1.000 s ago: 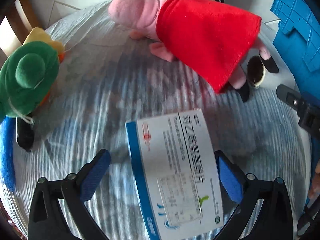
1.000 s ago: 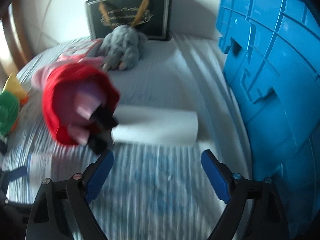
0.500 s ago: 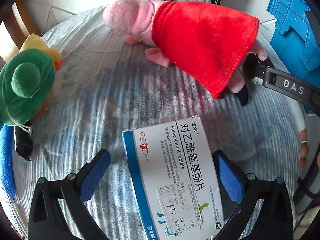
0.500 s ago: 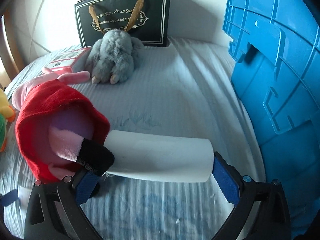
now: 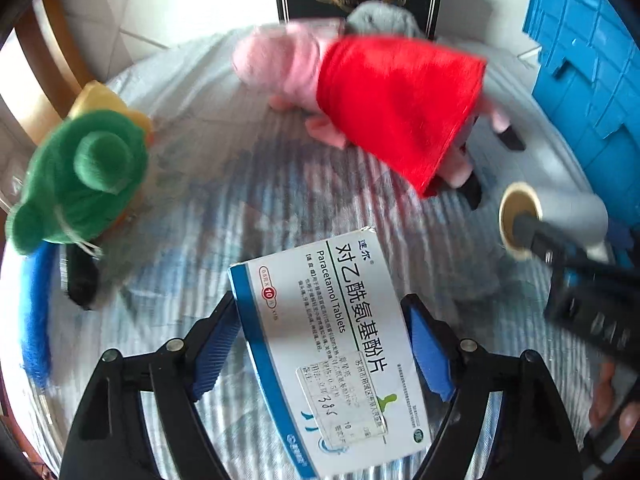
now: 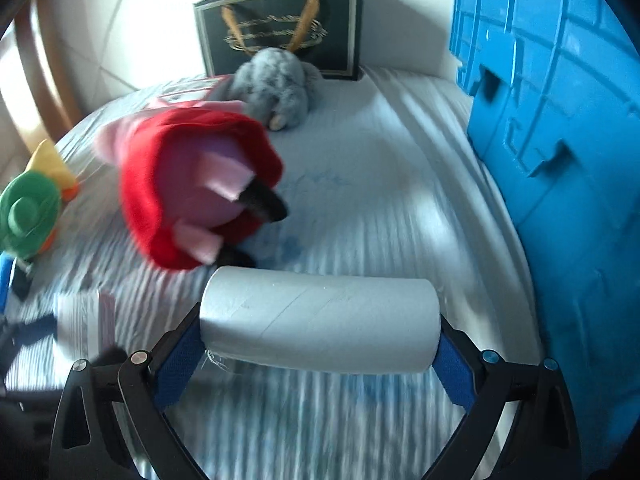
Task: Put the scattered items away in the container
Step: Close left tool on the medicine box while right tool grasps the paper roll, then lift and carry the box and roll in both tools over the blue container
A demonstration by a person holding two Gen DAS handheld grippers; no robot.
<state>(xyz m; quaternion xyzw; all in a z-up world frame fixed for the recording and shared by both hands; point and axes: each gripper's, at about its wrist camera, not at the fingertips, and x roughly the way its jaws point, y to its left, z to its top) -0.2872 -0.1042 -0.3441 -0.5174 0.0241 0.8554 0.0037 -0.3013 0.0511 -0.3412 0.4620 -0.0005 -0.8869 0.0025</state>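
My left gripper (image 5: 320, 328) is shut on a white and blue Paracetamol tablet box (image 5: 328, 344), gripping it by its long sides above the striped cloth. My right gripper (image 6: 316, 344) is shut on a white paper roll (image 6: 316, 320), held by its two ends; the roll also shows in the left wrist view (image 5: 556, 212). The blue plastic crate (image 6: 560, 120) stands at the right. A pink pig plush in a red dress (image 5: 384, 96), a green and yellow plush (image 5: 80, 176) and a grey furry plush (image 6: 276, 88) lie on the cloth.
A black gift bag (image 6: 280, 32) stands at the back against the wall. A wooden chair frame (image 5: 52, 64) is at the left beyond the table edge. The striped cloth (image 6: 360, 208) covers the table between the plush toys and the crate.
Both grippers have closed: the left onto the tablet box, the right onto the paper roll. The roll has lifted away from the pig plush's feet.
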